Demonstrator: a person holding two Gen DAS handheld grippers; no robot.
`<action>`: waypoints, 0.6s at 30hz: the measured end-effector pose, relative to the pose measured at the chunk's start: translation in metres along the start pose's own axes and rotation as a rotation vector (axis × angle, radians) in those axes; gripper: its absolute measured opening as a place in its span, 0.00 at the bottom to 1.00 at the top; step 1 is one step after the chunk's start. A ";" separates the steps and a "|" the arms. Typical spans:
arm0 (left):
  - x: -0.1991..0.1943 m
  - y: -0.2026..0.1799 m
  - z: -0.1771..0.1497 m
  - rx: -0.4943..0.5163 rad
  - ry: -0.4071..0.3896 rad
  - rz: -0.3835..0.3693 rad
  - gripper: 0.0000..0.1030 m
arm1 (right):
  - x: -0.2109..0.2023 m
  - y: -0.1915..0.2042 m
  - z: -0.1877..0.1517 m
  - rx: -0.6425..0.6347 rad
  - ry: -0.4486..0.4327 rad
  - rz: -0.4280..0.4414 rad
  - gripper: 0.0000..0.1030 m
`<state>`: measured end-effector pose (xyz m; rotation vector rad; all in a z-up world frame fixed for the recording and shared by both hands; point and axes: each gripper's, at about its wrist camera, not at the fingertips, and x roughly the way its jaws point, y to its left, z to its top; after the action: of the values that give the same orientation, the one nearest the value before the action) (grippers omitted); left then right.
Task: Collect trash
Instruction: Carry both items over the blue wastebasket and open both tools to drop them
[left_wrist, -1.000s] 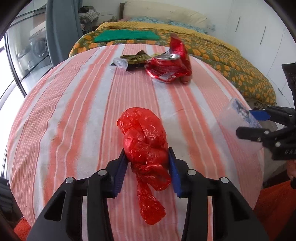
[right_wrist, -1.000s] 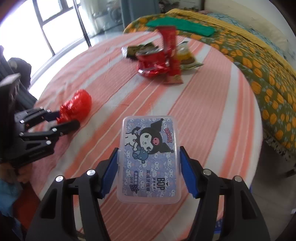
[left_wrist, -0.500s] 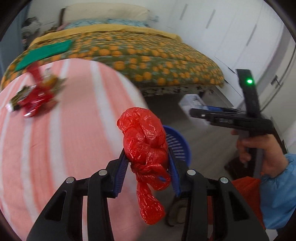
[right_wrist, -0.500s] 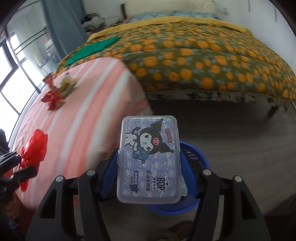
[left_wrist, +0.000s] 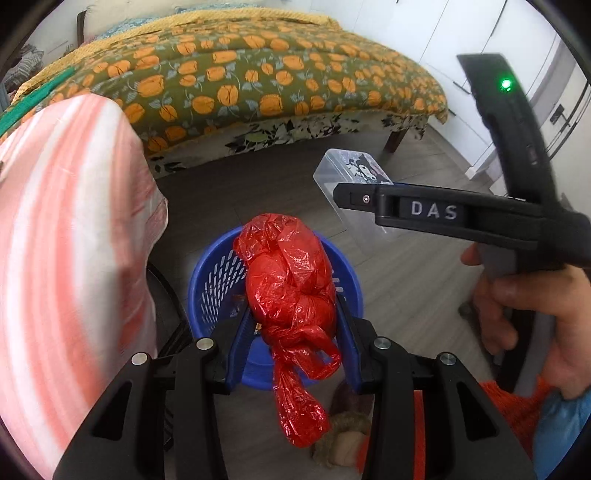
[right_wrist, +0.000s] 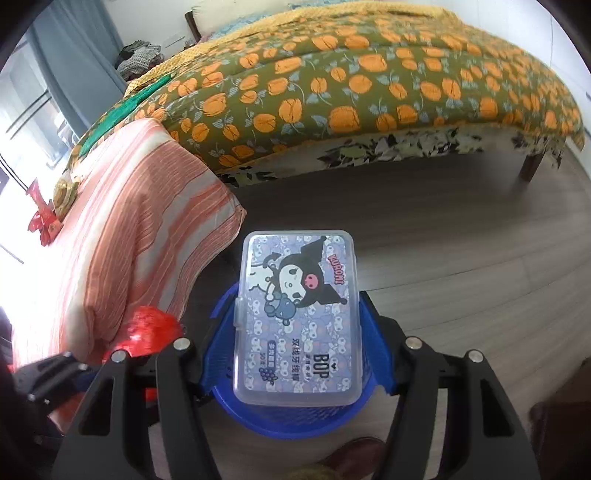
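Note:
My left gripper (left_wrist: 291, 321) is shut on a crumpled red plastic bag (left_wrist: 290, 280) and holds it over a blue mesh trash basket (left_wrist: 214, 280) on the floor. My right gripper (right_wrist: 297, 317) is shut on a clear plastic box with a cartoon label (right_wrist: 295, 317) and holds it above the same basket (right_wrist: 295, 417). The right gripper and the box (left_wrist: 354, 173) show at the right of the left wrist view. The red bag (right_wrist: 151, 332) shows at the lower left of the right wrist view.
A table with an orange-striped cloth (right_wrist: 122, 236) stands left of the basket, with red wrappers (right_wrist: 42, 221) at its far end. A bed with an orange-patterned cover (right_wrist: 332, 88) lies behind. The floor is grey wood. A shoe (right_wrist: 351, 458) shows at the bottom.
Both grippers have swung off the table to the right and down, and hold their loads over the blue basket, which has come nearer in both views.

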<state>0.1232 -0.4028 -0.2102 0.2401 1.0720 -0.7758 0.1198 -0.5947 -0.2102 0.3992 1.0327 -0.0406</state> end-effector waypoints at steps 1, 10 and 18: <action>0.005 -0.001 0.001 0.001 0.000 0.004 0.41 | 0.002 -0.001 0.000 0.007 0.005 0.004 0.60; 0.017 0.004 0.009 -0.051 -0.052 0.022 0.76 | -0.011 -0.018 0.014 0.092 -0.072 0.023 0.78; -0.087 0.011 -0.006 -0.031 -0.235 -0.033 0.90 | -0.072 -0.016 0.021 0.119 -0.265 -0.072 0.88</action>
<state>0.1046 -0.3522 -0.1407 0.1025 0.8668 -0.7955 0.0965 -0.6276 -0.1445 0.4515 0.7842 -0.2151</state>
